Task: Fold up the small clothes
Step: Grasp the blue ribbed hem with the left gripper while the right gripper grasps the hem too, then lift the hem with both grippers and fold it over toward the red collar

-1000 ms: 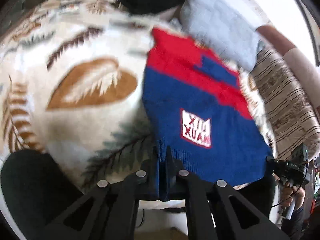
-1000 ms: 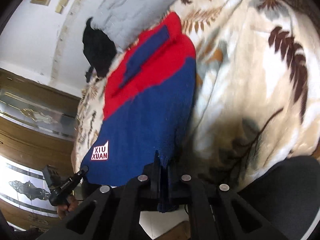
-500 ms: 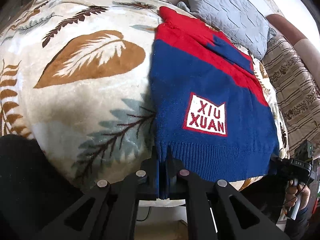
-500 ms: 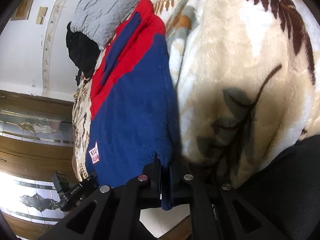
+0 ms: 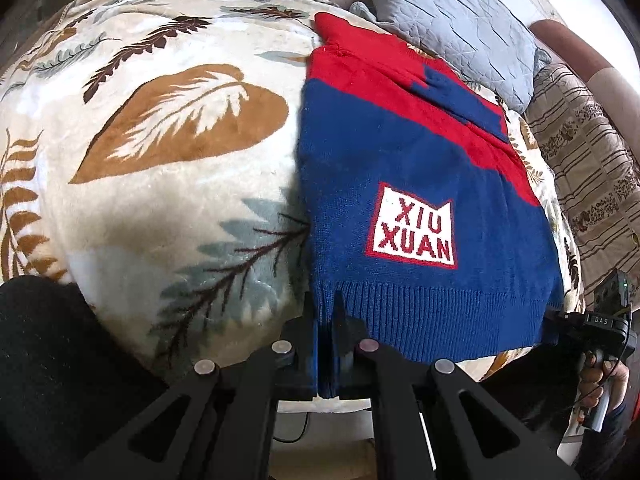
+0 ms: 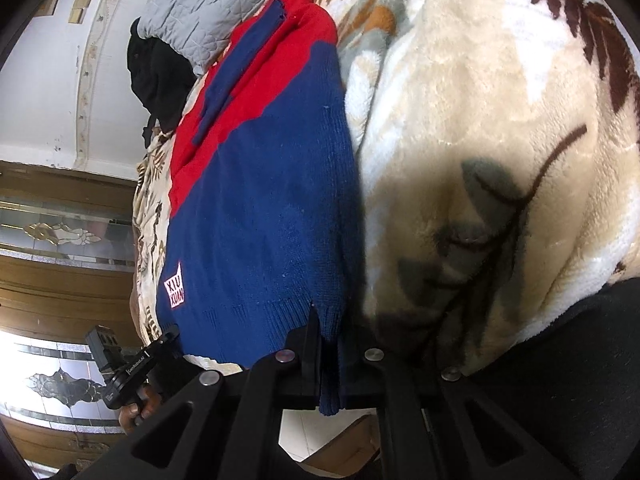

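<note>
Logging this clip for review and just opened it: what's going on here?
A person holds a gripper in each hand, working on a small blue and red sweater spread flat on a leaf-print blanket. The left gripper is shut on one bottom corner of the ribbed hem, the right gripper on the other. The "XIU XUAN" patch faces up. No fold is made yet.

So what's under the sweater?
The sweater lies on a leaf-print blanket, which shows all around it. What the blanket covers is hidden. Both grippers pinch its bottom hem.
</note>
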`<state>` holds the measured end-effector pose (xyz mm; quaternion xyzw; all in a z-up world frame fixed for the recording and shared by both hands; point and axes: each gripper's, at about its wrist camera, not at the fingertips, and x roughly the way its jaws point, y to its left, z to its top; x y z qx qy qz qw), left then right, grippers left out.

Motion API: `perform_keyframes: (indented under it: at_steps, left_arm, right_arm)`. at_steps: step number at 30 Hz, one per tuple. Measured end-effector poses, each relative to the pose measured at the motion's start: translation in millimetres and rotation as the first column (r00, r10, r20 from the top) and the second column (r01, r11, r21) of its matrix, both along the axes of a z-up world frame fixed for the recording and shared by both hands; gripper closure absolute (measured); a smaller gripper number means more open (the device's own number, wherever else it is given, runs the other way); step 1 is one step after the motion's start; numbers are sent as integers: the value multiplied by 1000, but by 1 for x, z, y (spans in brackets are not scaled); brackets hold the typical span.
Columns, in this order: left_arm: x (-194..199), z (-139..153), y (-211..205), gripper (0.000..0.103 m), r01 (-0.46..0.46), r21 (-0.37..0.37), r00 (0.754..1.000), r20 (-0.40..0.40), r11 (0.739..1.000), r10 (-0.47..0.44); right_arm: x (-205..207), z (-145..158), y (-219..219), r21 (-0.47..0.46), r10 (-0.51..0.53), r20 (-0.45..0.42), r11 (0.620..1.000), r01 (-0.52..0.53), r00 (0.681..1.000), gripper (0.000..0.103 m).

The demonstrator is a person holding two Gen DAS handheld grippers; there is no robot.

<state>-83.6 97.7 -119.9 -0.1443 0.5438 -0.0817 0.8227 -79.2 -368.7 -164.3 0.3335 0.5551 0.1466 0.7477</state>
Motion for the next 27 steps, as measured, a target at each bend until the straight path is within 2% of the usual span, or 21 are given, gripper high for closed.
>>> perform_keyframes:
  at_steps: [5,13,16,20,22,24,25,27]
  left_arm:
    - [0,-1,1,98,0,-2,1000,2,1000,0]
    - [1,0,-2,98,15,13,1000,7,1000,-15]
    - [0,10,-1,98,8,12,999,40,1000,-8]
    - [-4,29,5,98,-8,-6,994,111,1000,9]
    - [1,20,4,98,-1,12,997,81,1000,0]
    - [6,7,3,98,2,24,1000,25,1000,-2]
    - [6,9,3,98,1,23,1000,30,1000,-1]
    - [1,29,6,98,-1,-17,995,104,1000,3]
  right_arm:
    - [2,-2,1,7,17,-16,1000,-17,1000,96]
    - [0,2,4,-26,26,3,999,-26,1000,96]
    - [0,9,2,-36,29,20,999,-28,999,97]
    - [-5,38,-6,-16,10,99,1000,-9,995,97]
    - [-4,40,-7,-25,20,105,1000,-17,994,97]
    - [-1,26,-7,-36,24,64,999,-22,998,97]
    - [1,20,-7,-33,25,46,999,-23,999,97]
    - [1,24,-6,-20,27,61,999,-26,998,97]
